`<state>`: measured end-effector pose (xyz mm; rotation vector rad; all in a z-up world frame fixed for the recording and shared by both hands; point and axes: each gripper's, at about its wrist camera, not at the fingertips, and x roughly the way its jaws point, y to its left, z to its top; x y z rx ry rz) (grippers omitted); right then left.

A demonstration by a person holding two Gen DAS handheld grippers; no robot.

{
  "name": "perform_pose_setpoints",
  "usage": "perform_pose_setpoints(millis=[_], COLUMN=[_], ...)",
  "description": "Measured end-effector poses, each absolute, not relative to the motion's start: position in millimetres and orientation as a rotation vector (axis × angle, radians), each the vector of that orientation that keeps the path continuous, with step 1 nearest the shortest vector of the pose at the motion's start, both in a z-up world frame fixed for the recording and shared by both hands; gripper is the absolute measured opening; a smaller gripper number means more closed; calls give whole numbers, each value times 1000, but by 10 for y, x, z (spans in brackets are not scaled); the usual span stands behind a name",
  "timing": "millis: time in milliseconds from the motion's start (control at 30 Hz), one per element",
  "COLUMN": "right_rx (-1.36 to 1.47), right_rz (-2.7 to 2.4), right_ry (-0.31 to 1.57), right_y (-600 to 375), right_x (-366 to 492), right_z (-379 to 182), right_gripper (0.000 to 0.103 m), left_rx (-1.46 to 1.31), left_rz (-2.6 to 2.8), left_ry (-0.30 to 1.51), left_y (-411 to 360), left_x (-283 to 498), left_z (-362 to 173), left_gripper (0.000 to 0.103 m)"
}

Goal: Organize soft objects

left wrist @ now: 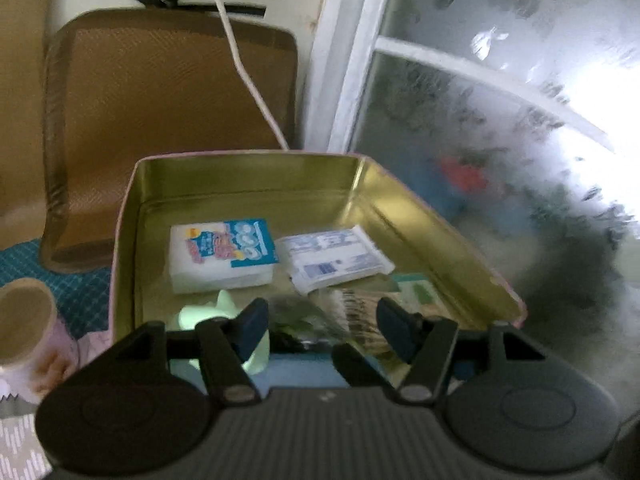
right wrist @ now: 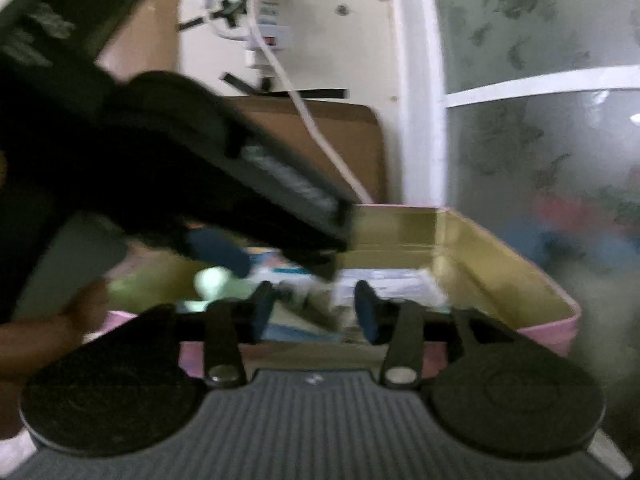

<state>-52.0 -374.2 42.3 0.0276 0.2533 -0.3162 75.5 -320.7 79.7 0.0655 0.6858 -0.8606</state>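
A pink tin box (left wrist: pixel 244 172) with a gold inside stands open in front of me. In it lie a white and blue sponge pack (left wrist: pixel 222 254), a clear white and blue packet (left wrist: pixel 336 258), a pale green soft toy (left wrist: pixel 204 316) and some dark crumpled wrapping (left wrist: pixel 304 320). My left gripper (left wrist: pixel 322 328) is open over the box's near edge, empty, above the wrapping. In the right wrist view the box (right wrist: pixel 500 256) sits ahead. My right gripper (right wrist: pixel 314 308) is open and empty at its near rim. The left gripper's body (right wrist: pixel 168 168) crosses that view and hides the box's left half.
A brown cushion (left wrist: pixel 172 120) leans on the wall behind the box, with a white cable (left wrist: pixel 244 68) across it. A frosted window (left wrist: pixel 500 120) is at the right. A pink cup (left wrist: pixel 28 328) stands at the left on a blue checked cloth (left wrist: pixel 80 292).
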Motion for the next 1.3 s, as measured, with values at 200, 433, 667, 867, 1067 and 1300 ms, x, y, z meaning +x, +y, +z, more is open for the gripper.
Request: perform_pose_setpoints(millis=[200,433,667,867,1067,1300], right_rx=[56,112,86,8,-109,-428], right_rz=[-303,-154,101,221,388,370], right_ry=[162,190,347,380,630,898], right_y=[-3604,-3284,-2724,-2262,-1601,-975], right_x=[-960,-1054,-564,79,1365,2568], right_z=[482,465,490,813,980,772], right_gripper=[49,48,28,31,62,83], left_rx=[27,4,-52,46,-39,-162], left_rz=[-909,-754,-544,-511,-599,-637], left_ry=[601,584,687,652,648,684], left_y=[-2542,-1516,-531,-352,-252,-66], left_x=[352,209,396,399,402,512], left_z=[871,583,236,39,51,29], left_gripper=[65,76,70,72,76,83])
